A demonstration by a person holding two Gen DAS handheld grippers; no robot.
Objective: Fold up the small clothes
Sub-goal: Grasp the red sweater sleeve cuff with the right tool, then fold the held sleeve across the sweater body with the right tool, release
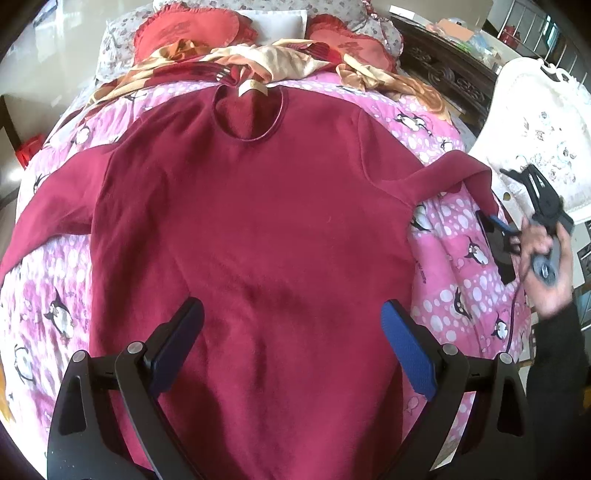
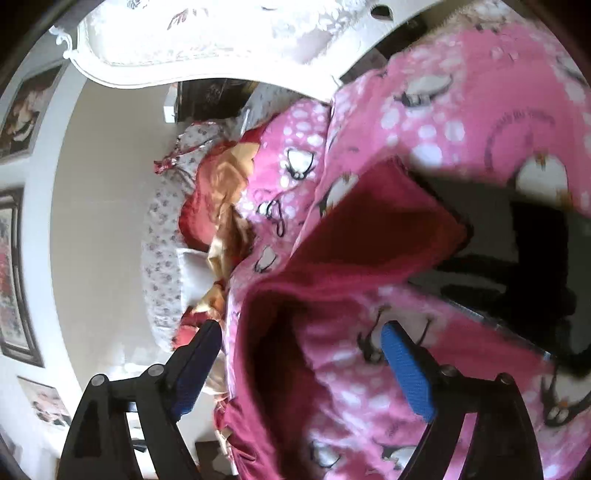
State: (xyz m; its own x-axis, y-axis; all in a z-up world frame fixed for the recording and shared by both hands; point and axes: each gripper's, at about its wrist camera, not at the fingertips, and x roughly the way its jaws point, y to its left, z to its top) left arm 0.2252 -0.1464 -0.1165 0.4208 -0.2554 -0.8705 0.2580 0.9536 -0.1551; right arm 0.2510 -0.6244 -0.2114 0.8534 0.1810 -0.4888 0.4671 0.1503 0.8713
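Note:
A dark red long-sleeved top [image 1: 251,221] lies spread flat, neck away from me, on a pink penguin-print quilt [image 1: 458,236]. My left gripper [image 1: 291,332] is open and empty above the top's lower body. My right gripper [image 1: 496,225] is at the end of the right sleeve [image 1: 461,170], at the bed's right edge. In the right wrist view the gripper [image 2: 301,354] is open, tilted sideways, with the red sleeve cuff [image 2: 369,236] lying between and ahead of its fingers, not pinched.
Red heart-shaped cushions [image 1: 192,29] and a red-and-gold blanket [image 1: 229,62] lie at the head of the bed. A white ornate chair back [image 1: 532,122] stands close on the right. Dark carved furniture [image 1: 443,70] sits behind it.

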